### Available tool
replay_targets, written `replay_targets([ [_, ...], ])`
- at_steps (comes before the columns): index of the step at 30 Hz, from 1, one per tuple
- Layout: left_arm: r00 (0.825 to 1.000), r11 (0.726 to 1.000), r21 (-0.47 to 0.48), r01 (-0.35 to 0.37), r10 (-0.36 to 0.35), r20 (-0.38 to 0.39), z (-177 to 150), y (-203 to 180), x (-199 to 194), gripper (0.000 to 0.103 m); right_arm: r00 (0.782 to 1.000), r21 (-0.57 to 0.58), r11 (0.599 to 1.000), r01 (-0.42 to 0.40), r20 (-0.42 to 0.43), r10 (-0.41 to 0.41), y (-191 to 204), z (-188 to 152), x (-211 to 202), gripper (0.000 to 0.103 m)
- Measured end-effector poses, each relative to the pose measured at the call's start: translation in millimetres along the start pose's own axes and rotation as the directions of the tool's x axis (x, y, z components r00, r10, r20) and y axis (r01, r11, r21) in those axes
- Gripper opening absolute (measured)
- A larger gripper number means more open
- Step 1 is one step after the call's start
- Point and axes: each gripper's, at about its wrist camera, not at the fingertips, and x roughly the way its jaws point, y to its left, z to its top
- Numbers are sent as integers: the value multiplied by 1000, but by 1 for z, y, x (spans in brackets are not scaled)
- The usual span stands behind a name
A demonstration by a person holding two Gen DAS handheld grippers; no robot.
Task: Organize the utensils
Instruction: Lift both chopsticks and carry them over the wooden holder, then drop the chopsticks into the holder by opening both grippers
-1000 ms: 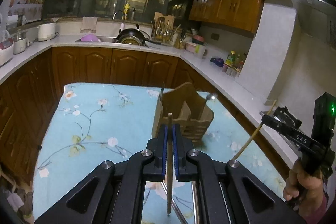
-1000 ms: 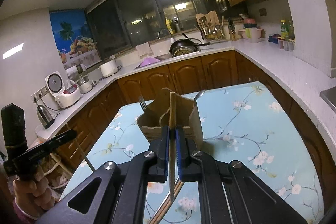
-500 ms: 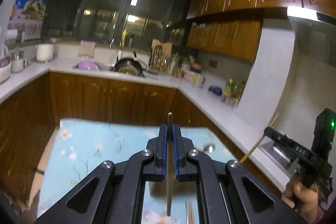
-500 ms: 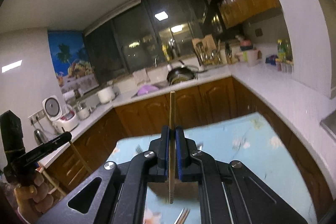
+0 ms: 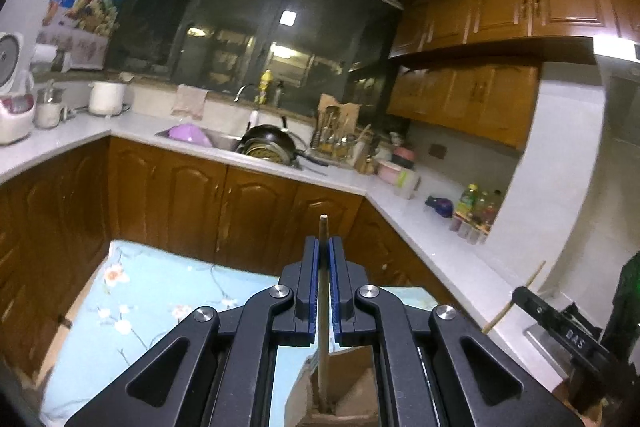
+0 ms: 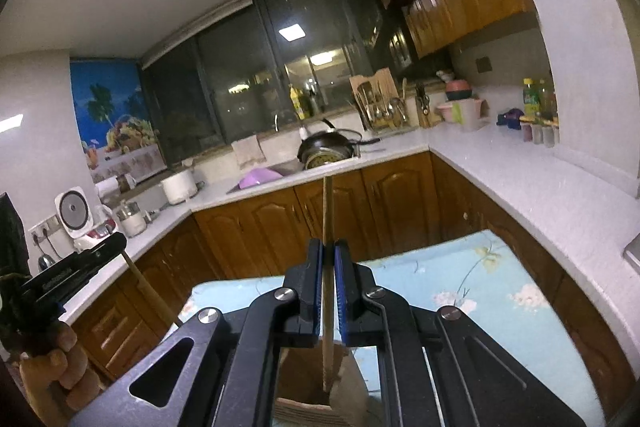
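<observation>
My left gripper [image 5: 323, 247] is shut on a wooden chopstick [image 5: 322, 311] held upright; its lower end reaches into the wooden utensil holder [image 5: 352, 399] directly below. My right gripper [image 6: 328, 251] is shut on another wooden chopstick [image 6: 328, 211], also upright, its lower end inside the same holder [image 6: 312, 383]. The right gripper with its chopstick shows at the right edge of the left wrist view [image 5: 516, 301]. The left gripper shows at the left edge of the right wrist view [image 6: 80, 269]. The holder stands on the floral blue tablecloth [image 5: 152, 299].
White counters wrap around the table [image 6: 520, 183]. A sink with a black wok [image 5: 268, 147], a cutlery rack [image 5: 336, 131], bottles [image 5: 476, 211] and a rice cooker [image 6: 76, 211] stand on them. Wooden cabinets [image 5: 208, 211] lie beyond the table's far edge.
Both grippers have tilted upward and moved over the holder. The holder has dropped from mid-frame to the bottom edge beneath the fingers. Both chopsticks now reach down into it.
</observation>
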Motion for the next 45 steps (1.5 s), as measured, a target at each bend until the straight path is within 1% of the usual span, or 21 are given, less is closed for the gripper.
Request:
replay_targets([
  [4,1000,1000,-11,-8,8,-22,-33,5,18,3,1000,8,1000,0,-19,1,-7,-21,12,6],
  [10,994,1000,5,-5,6,-110,-81,8,44,5,996,26,1000,-4,-91,6,-12,-47,29,6],
  [12,992,1000,5,-2,2,-126,-84,8,49,5,996,14,1000,-4,-92,6,-10,-52,29,6],
  [13,993,1000,10,-3,4,-117,-86,8,49,6,996,6,1000,-5,-92,6,-9,-51,29,6],
  [17,991,1000,13,-7,9,-131,-85,5,58,6,994,7,1000,-7,-111,7,-9,-47,31,6],
  [19,991,1000,12,-7,9,-135,-76,4,63,6,993,9,1000,-6,-116,7,-10,-45,31,6],
  [23,990,1000,16,-9,11,-138,-36,0,56,6,993,17,1000,0,-119,2,-9,-46,34,6],
  [25,989,1000,24,-11,14,-144,-28,-3,50,8,992,25,1000,3,-125,0,-10,-45,34,7],
  [26,988,999,32,-17,22,-150,-26,-4,49,10,992,29,1000,3,-129,1,-11,-47,34,11],
  [28,987,999,37,-23,29,-155,-21,-3,47,32,991,38,999,-6,-136,11,-11,-46,34,12],
  [29,988,999,36,-26,31,-150,-20,-1,44,38,991,37,999,-5,-133,10,-10,-46,32,17],
  [30,989,999,34,-32,37,-146,-20,0,40,46,992,31,1000,-4,-125,8,-9,-46,28,23],
  [31,988,999,30,-37,41,-148,-19,2,35,54,993,29,1000,-5,-119,8,-9,-46,26,35],
  [32,988,999,26,-38,42,-152,-18,5,31,57,994,32,999,-10,-111,13,-9,-46,21,50],
  [34,987,999,19,-39,41,-155,-16,11,20,66,995,43,999,-15,-95,19,-11,-48,10,63],
  [35,987,999,20,-44,47,-156,-16,14,13,69,996,47,999,-9,-91,13,-12,-49,6,71],
  [36,986,999,23,-48,51,-159,-16,17,6,74,996,54,998,-7,-89,12,-13,-50,1,75],
  [37,985,998,26,-54,57,-164,-17,20,-1,77,996,69,998,-13,-88,19,-15,-53,-6,83],
  [38,984,998,28,-56,61,-170,-19,24,-9,78,996,81,997,-19,-88,26,-17,-56,-11,86],
  [41,976,997,30,-68,73,-205,-27,37,-31,79,994,103,994,-25,-100,35,-22,-67,-28,86],
  [45,964,996,6,-90,89,-252,-43,54,-64,79,992,115,993,-22,-124,37,-25,-84,-51,86],
])
